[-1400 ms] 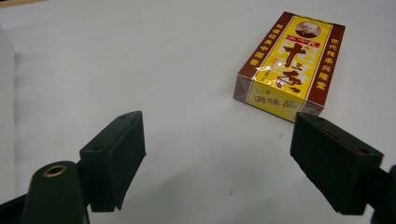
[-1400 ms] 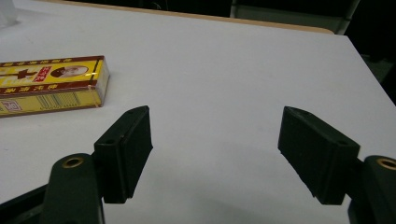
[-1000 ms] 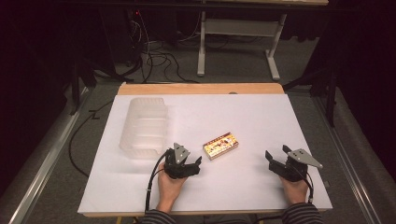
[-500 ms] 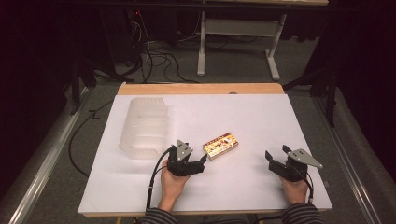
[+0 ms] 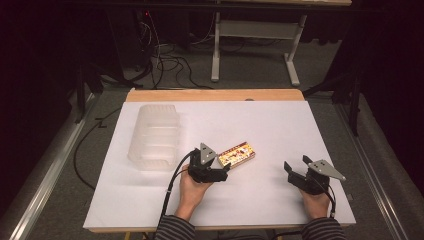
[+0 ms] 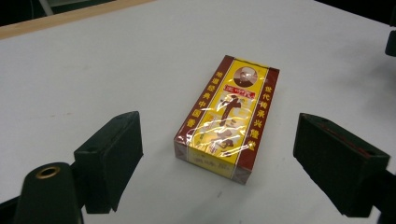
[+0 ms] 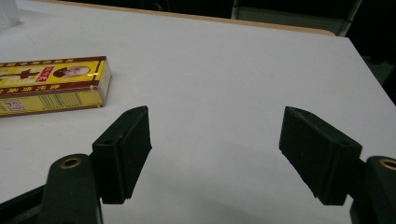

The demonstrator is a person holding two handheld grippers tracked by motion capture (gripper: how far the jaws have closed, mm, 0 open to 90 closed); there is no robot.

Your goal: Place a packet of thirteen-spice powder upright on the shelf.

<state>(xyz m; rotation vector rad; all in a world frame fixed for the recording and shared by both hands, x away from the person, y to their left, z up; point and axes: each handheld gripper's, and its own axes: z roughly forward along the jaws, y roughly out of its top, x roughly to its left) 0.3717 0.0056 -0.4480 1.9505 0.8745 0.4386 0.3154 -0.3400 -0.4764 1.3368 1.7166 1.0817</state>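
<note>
A small yellow and dark-red box (image 5: 236, 154) wrapped in clear film lies flat near the middle of the white table (image 5: 280, 125). My left gripper (image 5: 223, 173) is open just short of the box's near end. In the left gripper view the box (image 6: 227, 116) lies ahead between the two wide-apart jaws, and neither jaw touches it. My right gripper (image 5: 296, 168) is open over bare table at the right, well clear of the box. The right gripper view has the box (image 7: 51, 86) at its far left, with my right gripper (image 7: 215, 144) empty.
A clear ribbed plastic container (image 5: 155, 136) stands on the table's left side, behind and left of my left gripper. The wooden table edge (image 5: 215, 95) runs along the back. Cables and a desk frame (image 5: 255, 47) are on the dark floor beyond.
My left gripper has edged slightly forward toward the box. The right gripper and the box have stayed where they were.
</note>
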